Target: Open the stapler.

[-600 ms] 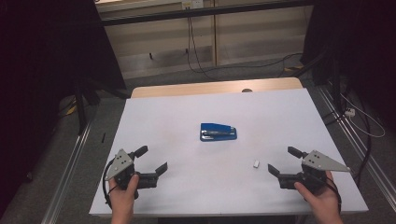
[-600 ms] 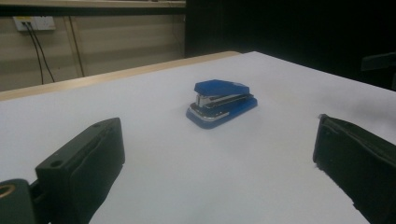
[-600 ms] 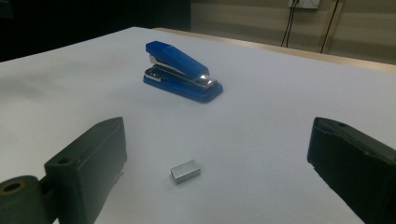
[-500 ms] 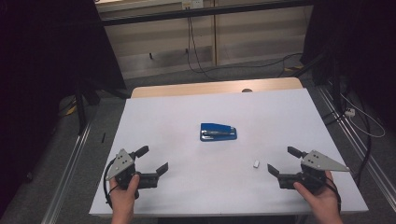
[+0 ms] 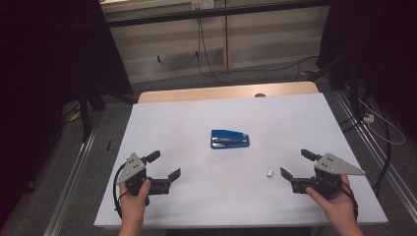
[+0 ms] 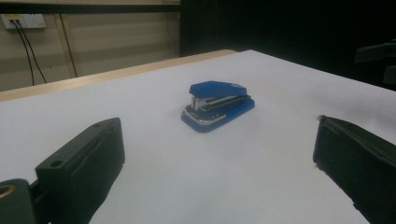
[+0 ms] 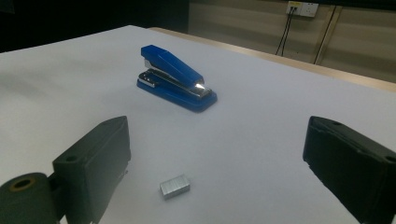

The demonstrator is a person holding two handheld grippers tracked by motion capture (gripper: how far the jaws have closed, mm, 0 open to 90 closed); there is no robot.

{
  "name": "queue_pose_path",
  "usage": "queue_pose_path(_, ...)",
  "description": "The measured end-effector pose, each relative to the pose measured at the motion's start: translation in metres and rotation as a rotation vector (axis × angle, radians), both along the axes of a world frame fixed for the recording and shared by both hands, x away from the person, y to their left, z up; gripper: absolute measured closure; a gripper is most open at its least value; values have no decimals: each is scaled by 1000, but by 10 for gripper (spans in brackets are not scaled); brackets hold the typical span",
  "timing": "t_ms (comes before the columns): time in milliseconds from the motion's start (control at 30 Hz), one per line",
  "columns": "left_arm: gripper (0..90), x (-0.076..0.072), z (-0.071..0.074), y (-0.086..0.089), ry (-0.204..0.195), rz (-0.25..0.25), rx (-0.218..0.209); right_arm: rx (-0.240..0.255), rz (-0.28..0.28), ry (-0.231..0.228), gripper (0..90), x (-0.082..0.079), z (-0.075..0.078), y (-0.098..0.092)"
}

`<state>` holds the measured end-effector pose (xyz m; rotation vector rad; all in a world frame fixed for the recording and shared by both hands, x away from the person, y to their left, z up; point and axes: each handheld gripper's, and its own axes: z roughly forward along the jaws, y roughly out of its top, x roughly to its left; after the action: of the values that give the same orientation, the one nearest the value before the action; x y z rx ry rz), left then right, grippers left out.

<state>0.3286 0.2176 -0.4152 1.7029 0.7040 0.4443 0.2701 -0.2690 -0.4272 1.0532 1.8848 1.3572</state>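
A blue stapler (image 5: 229, 138) sits near the middle of the white desk (image 5: 196, 113). It lies flat and nothing touches it. A tiny block of staples (image 5: 269, 172) lies on the desk too, nearer to the person and off to the right of the stapler, with a clear gap between the two. The left gripper (image 5: 164, 165) is in the person's left hand (image 5: 133, 196), low at the near left part of the desk. Its two black jaws are wide apart and there is nothing between them. It is well apart from the stapler. In the left gripper view the stapler (image 6: 217, 104) shows out in front, between the two jaws but much farther off, and its top is closed down. The right gripper (image 5: 295, 163) is in the person's right hand (image 5: 332, 201), at the near right part of the desk. Its jaws are wide apart too and hold nothing. In the right gripper view the little block of staples (image 7: 175, 186) lies on the desk just ahead, closer to the jaw on the left of that view, and it does not touch either jaw. The stapler (image 7: 175, 78) sits farther away behind it. A bare wooden strip runs along the far edge of the desk (image 7: 289, 93).
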Motion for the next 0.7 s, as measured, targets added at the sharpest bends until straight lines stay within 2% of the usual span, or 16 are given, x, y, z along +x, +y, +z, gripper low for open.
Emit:
queue_pose_path(100, 22, 3, 2, -4, 0, -4, -5, -28, 13, -9, 79, 6, 3, 5)
queue_pose_path(233, 22, 10, 5, -11, -5, -14, 7, -38, 25, 0, 76, 13, 5, 12)
queue_pose_path(533, 24, 23, 6, -27, 0, -38, 25, -13, 29, 11, 71, 29, 10, 23)
queue_pose_path(700, 25, 31, 5, -33, 11, -37, 19, -11, 34, 17, 70, 37, 11, 31)
